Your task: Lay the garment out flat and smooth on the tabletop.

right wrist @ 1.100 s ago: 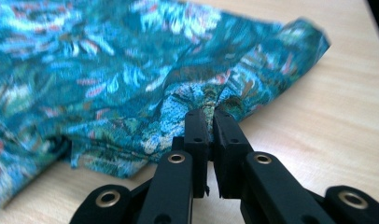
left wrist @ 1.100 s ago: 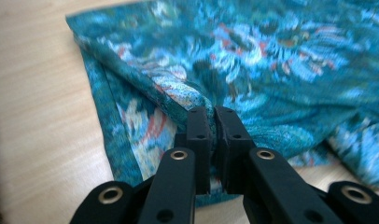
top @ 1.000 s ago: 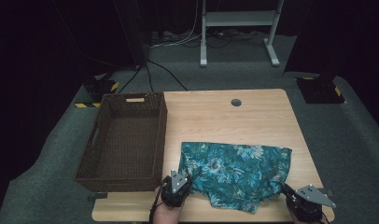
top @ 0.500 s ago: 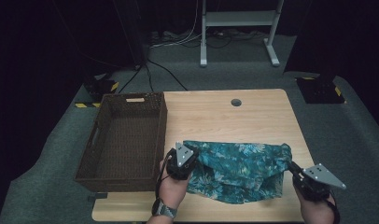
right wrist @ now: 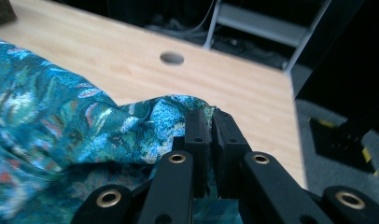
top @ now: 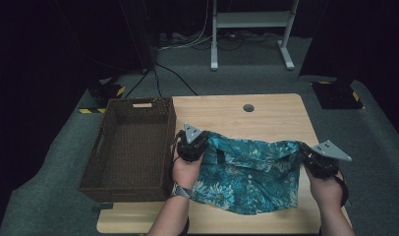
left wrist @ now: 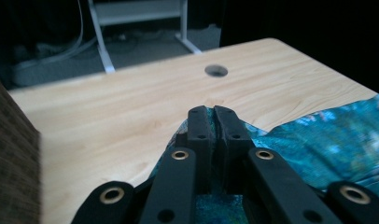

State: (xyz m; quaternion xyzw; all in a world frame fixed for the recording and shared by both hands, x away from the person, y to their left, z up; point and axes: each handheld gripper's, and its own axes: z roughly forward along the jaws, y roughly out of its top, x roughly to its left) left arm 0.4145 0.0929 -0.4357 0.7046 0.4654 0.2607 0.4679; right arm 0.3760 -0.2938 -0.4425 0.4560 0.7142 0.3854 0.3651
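A teal floral cloth (top: 246, 174) is spread over the near half of the wooden table (top: 266, 115), its far edge raised off the wood. My left gripper (top: 193, 140) is shut on the cloth's far-left corner, just right of the basket. The right gripper (top: 309, 152) is shut on the far-right corner near the table's right edge. In the left gripper view the jaws pinch the cloth (left wrist: 327, 140) at the left gripper (left wrist: 214, 112). Blue-green fabric (right wrist: 61, 116) bunches against the tips of the right gripper (right wrist: 211, 114) in the right gripper view.
A dark woven basket (top: 131, 147) stands on the table's left side, empty inside. A round cable hole (top: 248, 107) marks the far middle of the table. Behind the table stand a white frame (top: 249, 29) and floor cables.
Both grippers have lifted and moved away from the near edge, carrying the cloth's corners with them. The cloth's far edge has come up and stretched between them.
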